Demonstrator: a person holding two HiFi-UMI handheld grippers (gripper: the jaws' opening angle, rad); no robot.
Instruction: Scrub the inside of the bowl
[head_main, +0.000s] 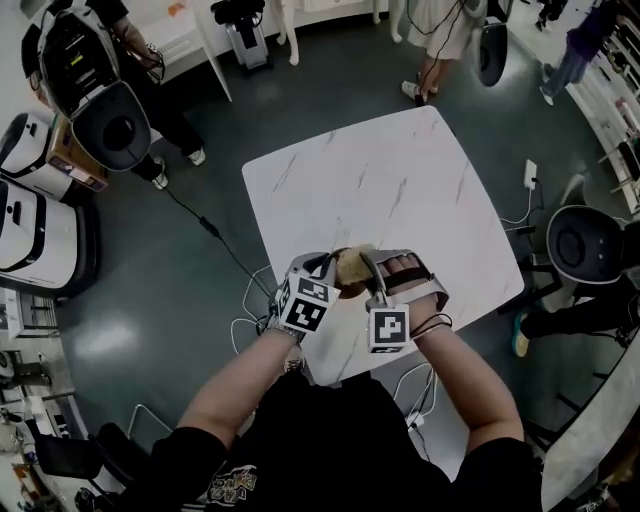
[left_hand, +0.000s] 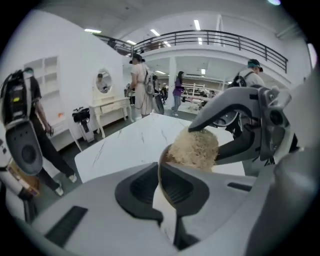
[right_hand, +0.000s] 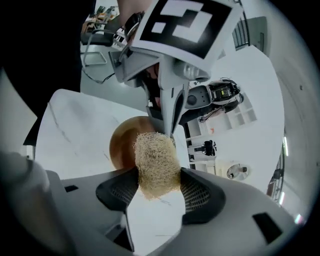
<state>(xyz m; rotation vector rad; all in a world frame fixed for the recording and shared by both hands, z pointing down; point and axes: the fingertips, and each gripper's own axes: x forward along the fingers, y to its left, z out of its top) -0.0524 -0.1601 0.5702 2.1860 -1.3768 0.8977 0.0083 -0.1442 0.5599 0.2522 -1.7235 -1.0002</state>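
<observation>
Bowl (right_hand: 122, 142), brown, is over the near edge of the white tabletop (head_main: 400, 190), tilted on its side w/ its mouth facing the scrubber (right_hand: 156, 162). It looks lifted off the surface, tho no view shows its base. Left hand-held gripper (left_hand: 160, 187) is clenched on the bowl's thin rim, which runs edge-on btwn the pads. Right hand-held gripper (right_hand: 159, 191) is grasping the straw-coloured fibrous scrubber, pads squeezing its lower half, upper half sticking out free toward the bowl. Scrubber is at the bowl's mouth, overlapping the inside; can't tell if it's pressing on the inner wall. Step in hand, prob.: work the scrubber round the inside. To do it well, push the free end in till the fibres flatten on the wall, then sweep in circles from bottom out to rim, so the whole inside gets covered, not just the near part. Rim grip is narrow, so scrubbing force could lever the bowl out. Press toward the gripped side or along the wall, not hard on the far, unsupported side. Roll the bowl w/ the left wrist to bring fresh wall to the scrubber, rather than reaching round w/ the right. Mind the right jaws don't knock the rim, as they're close to the left ones.
</observation>
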